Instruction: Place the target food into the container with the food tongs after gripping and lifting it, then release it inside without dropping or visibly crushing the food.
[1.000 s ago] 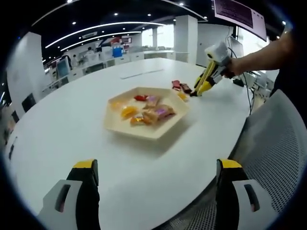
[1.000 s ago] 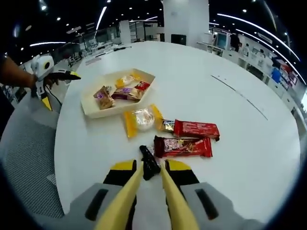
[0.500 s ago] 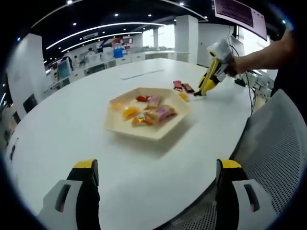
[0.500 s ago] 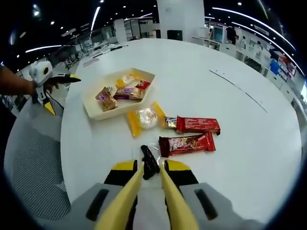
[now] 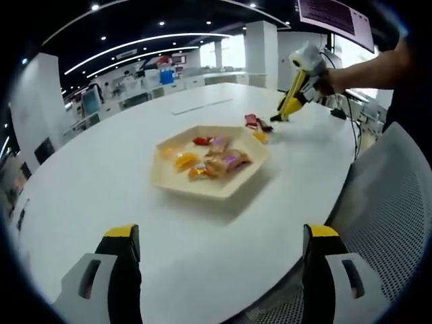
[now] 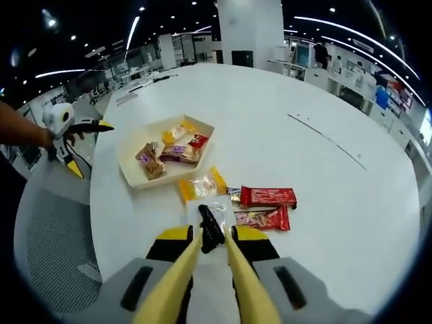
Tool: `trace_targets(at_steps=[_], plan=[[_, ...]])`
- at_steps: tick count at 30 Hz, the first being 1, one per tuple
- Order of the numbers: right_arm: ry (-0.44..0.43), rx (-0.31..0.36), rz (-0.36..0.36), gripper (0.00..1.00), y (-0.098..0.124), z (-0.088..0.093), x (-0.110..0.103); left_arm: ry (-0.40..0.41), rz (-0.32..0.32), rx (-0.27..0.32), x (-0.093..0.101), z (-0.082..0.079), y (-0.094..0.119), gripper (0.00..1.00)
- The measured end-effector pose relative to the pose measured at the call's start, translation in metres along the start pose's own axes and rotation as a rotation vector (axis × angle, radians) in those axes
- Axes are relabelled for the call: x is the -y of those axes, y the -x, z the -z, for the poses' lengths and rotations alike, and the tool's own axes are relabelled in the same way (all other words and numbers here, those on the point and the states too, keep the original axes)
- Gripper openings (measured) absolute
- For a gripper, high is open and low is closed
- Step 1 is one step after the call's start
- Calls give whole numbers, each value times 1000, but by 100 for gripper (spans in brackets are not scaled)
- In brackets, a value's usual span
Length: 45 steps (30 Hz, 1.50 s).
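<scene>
In the right gripper view my right gripper (image 6: 212,237) has its jaws pressed on yellow food tongs (image 6: 202,270), whose tips pinch a clear packet (image 6: 210,214) with a dark snack inside, held above the white bench (image 6: 324,182). The packet hides part of the lower of two red wrapped bars (image 6: 266,218); the print on both bars is too small to read. Just beside them lies a yellow-edged packet (image 6: 201,187), and beyond it the pale hexagonal tray (image 6: 128,152) holds several small glossy wrapped snacks (image 6: 177,152).

In the left gripper view my left gripper (image 5: 219,270) has its jaws spread wide, cut off at the bottom edge, above the bench near the tray (image 5: 202,192). Beside it, a grey mesh chair back (image 5: 378,223).
</scene>
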State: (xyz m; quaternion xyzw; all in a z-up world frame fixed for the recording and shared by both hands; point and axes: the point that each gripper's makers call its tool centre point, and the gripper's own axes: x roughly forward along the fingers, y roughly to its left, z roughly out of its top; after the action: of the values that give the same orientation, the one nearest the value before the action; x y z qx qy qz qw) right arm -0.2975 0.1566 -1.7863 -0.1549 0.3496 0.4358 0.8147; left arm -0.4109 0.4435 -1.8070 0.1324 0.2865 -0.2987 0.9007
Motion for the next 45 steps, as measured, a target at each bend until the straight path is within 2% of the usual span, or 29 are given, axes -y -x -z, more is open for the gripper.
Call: trace_targets(at_steps=[6,8,11,25,31,37,45], plan=[[4,12,23,21,9,-10,11,14,5,7,0,-1,0,99],[2,15,28,21,11,-12,15,35,31,-1,5,1,-1,100],[-1,19,36,21,12,-14,19,48,38,25,7,-5,0,100],[12,40,42,22,11,-35,19,32,14,34,3,-6,0,100],[26,44,32,22,3,-49,13,26,5,38,2,-8,1,100],[53,51,10,22,-6,-68,-1,20,2,39,1,-8,1,100],[112,56,-20,22,-23,-99,-22,-2,7,41,2,-8,1,100]])
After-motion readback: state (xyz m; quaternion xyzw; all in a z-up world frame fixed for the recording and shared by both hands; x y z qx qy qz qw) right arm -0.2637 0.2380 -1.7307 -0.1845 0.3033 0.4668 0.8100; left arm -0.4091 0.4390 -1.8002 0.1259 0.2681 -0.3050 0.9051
